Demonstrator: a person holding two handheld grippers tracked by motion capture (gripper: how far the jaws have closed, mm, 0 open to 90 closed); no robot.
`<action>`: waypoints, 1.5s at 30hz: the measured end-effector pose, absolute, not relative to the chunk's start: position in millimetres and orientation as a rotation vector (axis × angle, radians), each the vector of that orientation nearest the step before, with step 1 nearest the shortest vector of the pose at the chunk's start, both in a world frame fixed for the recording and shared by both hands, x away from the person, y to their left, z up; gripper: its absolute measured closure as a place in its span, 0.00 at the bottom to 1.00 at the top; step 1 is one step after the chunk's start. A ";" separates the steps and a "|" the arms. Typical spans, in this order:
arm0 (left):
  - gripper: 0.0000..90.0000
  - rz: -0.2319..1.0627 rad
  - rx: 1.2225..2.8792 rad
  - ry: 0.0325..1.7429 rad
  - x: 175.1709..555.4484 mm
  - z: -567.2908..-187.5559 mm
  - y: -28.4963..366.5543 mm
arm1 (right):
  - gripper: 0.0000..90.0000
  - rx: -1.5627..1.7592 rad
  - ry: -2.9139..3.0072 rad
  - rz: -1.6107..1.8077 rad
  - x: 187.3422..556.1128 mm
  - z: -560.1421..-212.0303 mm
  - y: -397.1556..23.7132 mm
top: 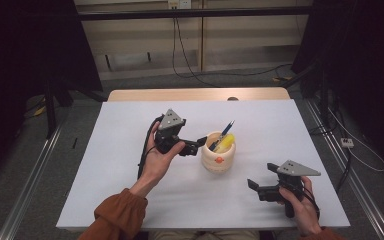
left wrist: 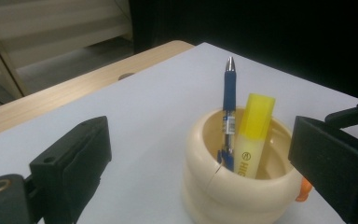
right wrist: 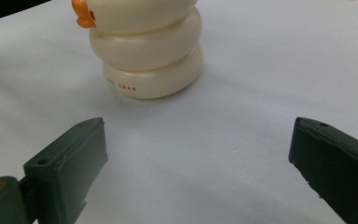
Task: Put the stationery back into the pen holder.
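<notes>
While the left gripper hovers just beside the holder's rim, its jaws stand wide apart and grip nothing.

Item: cream ringed pen holder, upright near the middle of the white table, with an orange beak-like knob on its side.

Contents: blue pen and yellow highlighter, both standing inside and leaning toward the far wall.

Second tool: right gripper, low over the table, near the holder but apart from it, jaws spread and empty.

Handling note, as judgement: the step appears to be reaching for one of the pens. Come over the rim, centre the jaws on a single barrel above the holder's edge, close squarely and lift straight up so the holder doesn't tip. The right gripper may steady the holder's wall.
</notes>
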State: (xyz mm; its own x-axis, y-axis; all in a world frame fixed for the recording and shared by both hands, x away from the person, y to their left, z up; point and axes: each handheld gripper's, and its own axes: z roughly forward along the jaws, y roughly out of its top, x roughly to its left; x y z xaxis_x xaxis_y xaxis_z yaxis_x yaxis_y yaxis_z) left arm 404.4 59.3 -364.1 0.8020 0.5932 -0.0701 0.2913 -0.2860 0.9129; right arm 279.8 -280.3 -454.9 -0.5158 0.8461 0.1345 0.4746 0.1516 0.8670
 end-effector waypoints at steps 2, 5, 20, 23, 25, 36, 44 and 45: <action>0.06 0.361 1.885 0.687 402.0 -363.2 64.1 | 0.05 1.262 2.054 1.313 279.1 -455.1 -280.6; 0.07 0.378 1.891 0.721 398.8 -363.3 71.2 | 0.05 1.251 2.057 1.317 278.3 -454.6 -280.1; 0.05 0.423 1.915 0.744 383.3 -368.7 97.6 | 0.05 1.256 2.051 1.317 277.5 -454.6 -280.3; 0.06 0.430 1.914 0.746 379.1 -367.8 101.9 | 0.05 1.257 2.051 1.315 277.5 -454.5 -280.0; 0.05 0.432 1.917 0.736 374.6 -366.8 104.6 | 0.05 1.256 2.052 1.315 277.5 -454.6 -280.1; 0.05 0.400 1.906 0.759 355.3 -371.4 122.6 | 0.05 1.253 2.054 1.311 277.7 -454.6 -280.0; 0.05 0.446 1.902 0.783 340.6 -375.9 140.5 | 0.05 1.253 2.056 1.309 277.6 -454.6 -279.9; 0.05 0.450 1.909 0.789 339.5 -376.1 142.9 | 0.05 1.253 2.055 1.309 277.6 -454.6 -279.9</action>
